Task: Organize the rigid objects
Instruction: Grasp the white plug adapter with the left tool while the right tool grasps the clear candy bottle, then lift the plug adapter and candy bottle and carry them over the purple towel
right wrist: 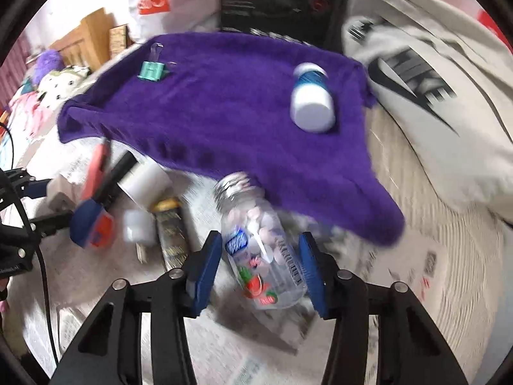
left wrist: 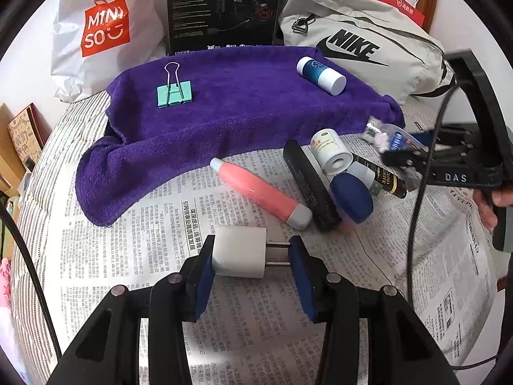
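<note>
My left gripper (left wrist: 250,256) is shut on a white plug adapter (left wrist: 239,252), its prongs against the right pad, just above the newspaper (left wrist: 128,256). My right gripper (right wrist: 261,256) is around a clear candy bottle (right wrist: 259,250) with a metal cap; the view is blurred and the pads look close to its sides. On the purple towel (left wrist: 240,102) lie a teal binder clip (left wrist: 174,93) and a blue-and-white bottle (left wrist: 320,75). A pile in front of the towel holds a pink tube (left wrist: 259,192), a black bar (left wrist: 309,186), a white roll (left wrist: 332,150) and a navy cap (left wrist: 351,199).
Behind the towel stand a Miniso bag (left wrist: 102,29), a black box (left wrist: 224,9) and a grey Nike bag (left wrist: 359,41). The right gripper's body and cable (left wrist: 416,224) cross the right side of the left wrist view. Wooden furniture (right wrist: 86,38) stands at the far left.
</note>
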Tool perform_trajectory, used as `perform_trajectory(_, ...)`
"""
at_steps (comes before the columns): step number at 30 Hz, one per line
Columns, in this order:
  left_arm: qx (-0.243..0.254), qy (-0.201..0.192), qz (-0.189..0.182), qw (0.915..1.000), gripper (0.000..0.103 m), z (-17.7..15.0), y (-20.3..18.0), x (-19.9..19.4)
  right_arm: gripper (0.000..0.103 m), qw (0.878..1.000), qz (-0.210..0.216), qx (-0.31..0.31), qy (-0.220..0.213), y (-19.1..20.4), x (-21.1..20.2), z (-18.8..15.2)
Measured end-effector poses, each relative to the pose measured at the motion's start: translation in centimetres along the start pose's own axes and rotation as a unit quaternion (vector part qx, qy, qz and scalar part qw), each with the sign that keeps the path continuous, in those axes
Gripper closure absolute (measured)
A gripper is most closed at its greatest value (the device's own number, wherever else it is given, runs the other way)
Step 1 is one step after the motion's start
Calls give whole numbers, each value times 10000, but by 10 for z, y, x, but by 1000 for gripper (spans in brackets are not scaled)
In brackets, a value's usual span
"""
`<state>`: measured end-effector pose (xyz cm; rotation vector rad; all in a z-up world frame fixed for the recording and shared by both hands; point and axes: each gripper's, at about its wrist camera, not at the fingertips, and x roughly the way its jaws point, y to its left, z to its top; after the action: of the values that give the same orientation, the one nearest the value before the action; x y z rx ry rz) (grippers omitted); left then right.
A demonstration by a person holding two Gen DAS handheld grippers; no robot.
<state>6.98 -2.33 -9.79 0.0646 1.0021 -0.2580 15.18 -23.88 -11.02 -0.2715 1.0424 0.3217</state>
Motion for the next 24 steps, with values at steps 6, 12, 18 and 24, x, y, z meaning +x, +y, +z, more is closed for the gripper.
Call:
perform_trajectory(6, -9, -17, 42, 10000, 60, -1, -1, -1, 57, 9987, 2, 504, -12, -19, -5, -22)
perform_trajectory(12, -35, -23, 114, 9999, 60, -1, -2, 0, 57, 9991, -64, 404, -115, -18, 0, -17)
perform_trajectory(18, 23, -64, 222, 9997, 60, -1, -6, 1, 57, 9986, -118, 369, -351, -16, 2, -20)
perform_trajectory(24, 21, -84, 274, 9996, 60, 0, -6, 2, 57, 9984, -50, 491, -274, -18, 2, -20)
